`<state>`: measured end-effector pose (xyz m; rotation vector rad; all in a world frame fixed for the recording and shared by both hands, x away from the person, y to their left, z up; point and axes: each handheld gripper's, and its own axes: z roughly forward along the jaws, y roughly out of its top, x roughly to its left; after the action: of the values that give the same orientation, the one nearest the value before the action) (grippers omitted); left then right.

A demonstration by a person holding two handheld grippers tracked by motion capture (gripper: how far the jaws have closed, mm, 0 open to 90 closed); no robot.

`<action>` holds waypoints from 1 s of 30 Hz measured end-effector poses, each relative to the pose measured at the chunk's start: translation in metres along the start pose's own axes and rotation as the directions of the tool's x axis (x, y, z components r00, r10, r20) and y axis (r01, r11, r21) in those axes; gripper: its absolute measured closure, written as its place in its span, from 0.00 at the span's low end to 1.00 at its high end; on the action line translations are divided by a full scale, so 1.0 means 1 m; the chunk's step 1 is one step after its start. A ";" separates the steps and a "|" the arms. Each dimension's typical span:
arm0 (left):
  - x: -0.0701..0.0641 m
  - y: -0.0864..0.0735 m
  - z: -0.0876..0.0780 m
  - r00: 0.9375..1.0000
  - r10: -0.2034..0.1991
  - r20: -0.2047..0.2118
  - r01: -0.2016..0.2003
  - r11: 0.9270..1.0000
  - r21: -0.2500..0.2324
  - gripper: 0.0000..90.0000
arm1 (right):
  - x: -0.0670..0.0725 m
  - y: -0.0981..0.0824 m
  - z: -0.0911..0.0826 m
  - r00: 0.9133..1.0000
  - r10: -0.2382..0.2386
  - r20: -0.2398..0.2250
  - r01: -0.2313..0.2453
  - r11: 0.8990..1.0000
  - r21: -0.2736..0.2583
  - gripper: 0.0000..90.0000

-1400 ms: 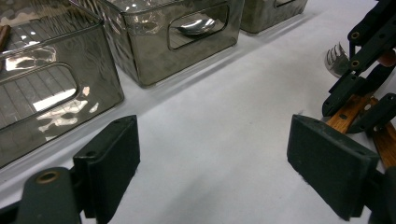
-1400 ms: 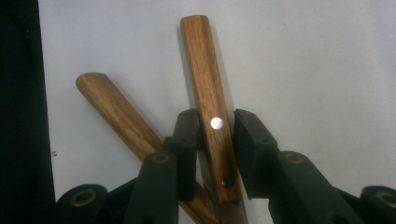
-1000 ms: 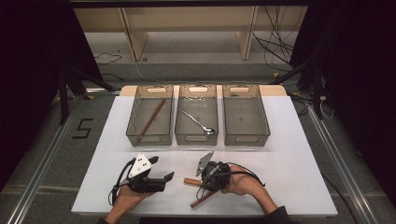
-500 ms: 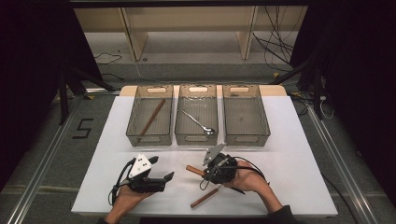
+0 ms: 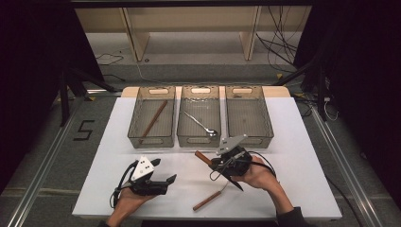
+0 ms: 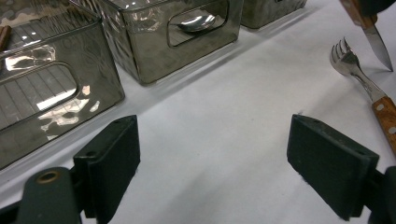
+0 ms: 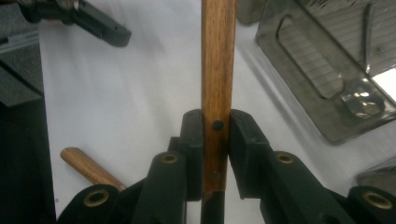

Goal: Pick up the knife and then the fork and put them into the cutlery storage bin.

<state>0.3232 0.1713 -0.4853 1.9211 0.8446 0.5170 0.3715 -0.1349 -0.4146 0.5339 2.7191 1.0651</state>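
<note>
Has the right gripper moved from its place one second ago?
Yes. The right gripper, shut on the knife, has moved up the high view, away from the table's near edge and toward the middle bin.

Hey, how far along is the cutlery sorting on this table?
Roughly halfway, if the aim is cutlery into bins. Done: a brown piece lies in the left bin and a spoon in the middle bin. In hand: the right gripper is shut on a wooden-handled knife. Left: the fork lies on the table, the right bin looks empty, and the left gripper is open.
</note>
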 end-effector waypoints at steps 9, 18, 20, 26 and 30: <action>-0.002 -0.001 0.001 1.000 0.025 -0.005 -0.025 1.000 0.016 0.20 | -0.005 0.002 -0.017 0.999 0.045 -0.022 -0.047 0.994 -0.102 0.85; -0.005 -0.001 0.004 0.999 0.049 -0.007 -0.049 0.998 0.037 0.20 | -0.006 0.005 -0.029 0.998 0.052 -0.037 -0.058 0.982 -0.180 0.85; -0.004 -0.001 0.004 0.999 0.050 -0.007 -0.050 0.998 0.040 0.20 | -0.006 0.005 -0.031 0.998 0.052 -0.039 -0.059 0.980 -0.190 0.85; -0.004 -0.001 0.003 0.999 0.043 -0.006 -0.043 0.998 0.039 0.20 | -0.005 0.005 -0.028 0.998 0.043 -0.037 -0.049 0.982 -0.181 0.85; -0.004 -0.001 0.003 0.999 0.040 -0.006 -0.039 0.999 0.035 0.20 | -0.005 0.005 -0.029 0.998 0.049 -0.029 -0.054 0.981 -0.188 0.85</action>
<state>0.3224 0.1671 -0.4876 1.9718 0.8264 0.5365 0.3691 -0.1510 -0.3897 0.5659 2.5999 1.3331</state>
